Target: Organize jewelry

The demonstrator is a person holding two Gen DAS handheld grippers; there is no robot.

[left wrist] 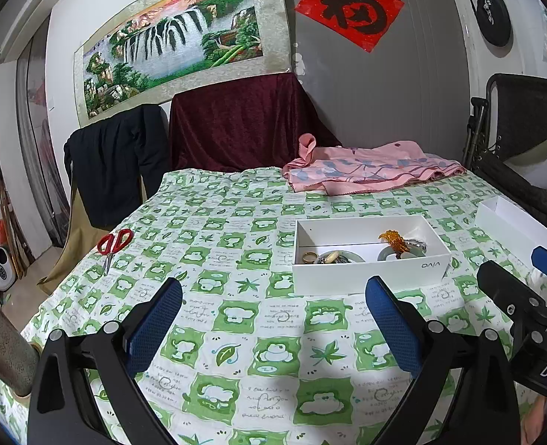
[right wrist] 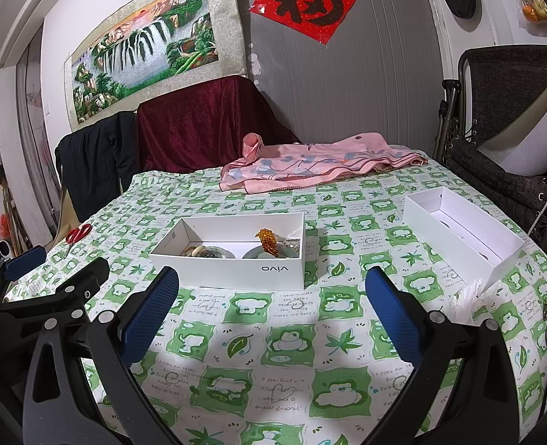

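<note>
Jewelry box: a white open box marked "vivo" [right wrist: 229, 256] sits on the table near the middle, its long printed side facing the grippers.
Jewelry: lies inside that box – an amber bead string [right wrist: 268, 241] stands up out of the right part, a gold ring [left wrist: 309, 257] and a pale oblong piece [left wrist: 330, 257] lie in the left part; two round greenish pieces on the box floor are too hidden by the wall to name.
Second box: an open white box [right wrist: 459, 237] stands well apart, toward the table's right edge, turned at an angle; what it holds cannot be told.
Left gripper: [left wrist: 273, 322] spread wide, nothing between its blue pads, hanging above the cloth near the front edge, short of the jewelry box.
Right gripper: [right wrist: 271, 319] also spread wide and holding nothing, above the cloth just in front of the jewelry box.
Tablecloth: green-and-white checks with leaf and frog prints [right wrist: 284, 345] cover the whole table.
Scissors: a red-handled pair [left wrist: 112, 246] lies near the left edge.
Pink cloth: crumpled [right wrist: 310, 168] along the far edge.
Beyond the far edge: a dark red draped chair [left wrist: 236, 122] and a black garment [left wrist: 114, 163] over another seat.
</note>
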